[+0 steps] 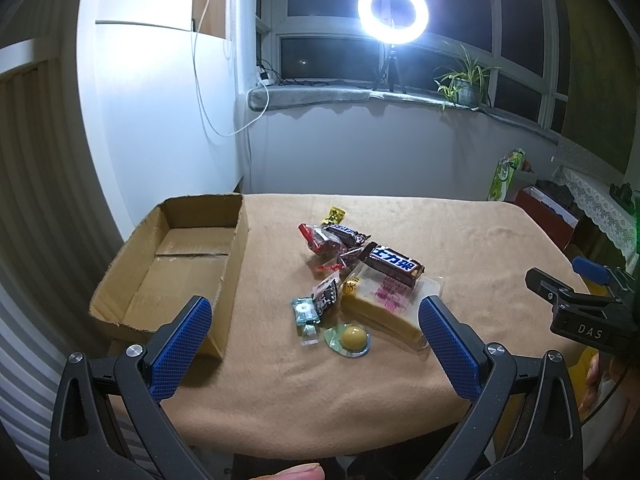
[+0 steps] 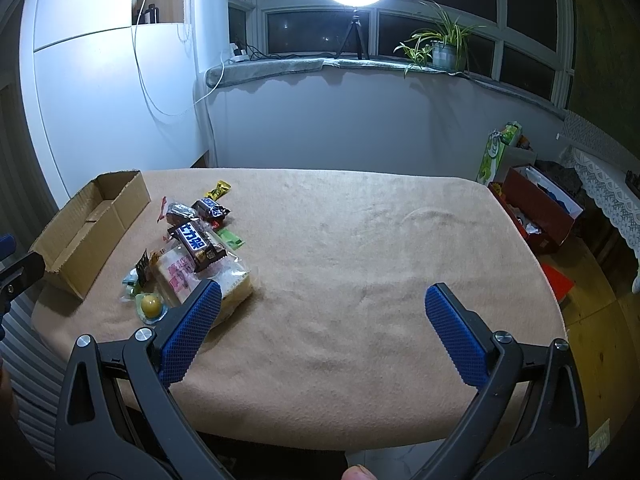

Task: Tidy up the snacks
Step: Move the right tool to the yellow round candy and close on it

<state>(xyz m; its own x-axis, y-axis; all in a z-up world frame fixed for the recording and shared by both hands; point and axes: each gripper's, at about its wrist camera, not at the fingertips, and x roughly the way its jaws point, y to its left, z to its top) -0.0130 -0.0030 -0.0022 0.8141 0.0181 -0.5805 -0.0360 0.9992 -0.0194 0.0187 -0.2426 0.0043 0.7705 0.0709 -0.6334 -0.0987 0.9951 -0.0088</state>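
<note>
Backdrop: dark window, lit ring light [image 1: 393, 12] on tripod, potted plant [image 1: 466, 80] on sill.
Worktop [image 1: 360, 380]: covered in tan cloth.
Cardboard box [image 1: 176, 264]: far left, open top, nothing inside.
Left claw [image 1: 314, 344]: blue pads spread apart, empty, hovering over near edge before the pile.
Snack pile [image 1: 352, 276]: centre-left, just right of box; Snickers bar [image 1: 394, 265] atop a wrapped cake [image 1: 384, 308], yellow jelly cup [image 1: 354, 338] nearest.
Right claw [image 2: 324, 330]: wide apart, empty, above bare cloth right of pile.

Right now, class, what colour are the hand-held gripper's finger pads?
Blue pads, clearest in the left wrist view.
</note>
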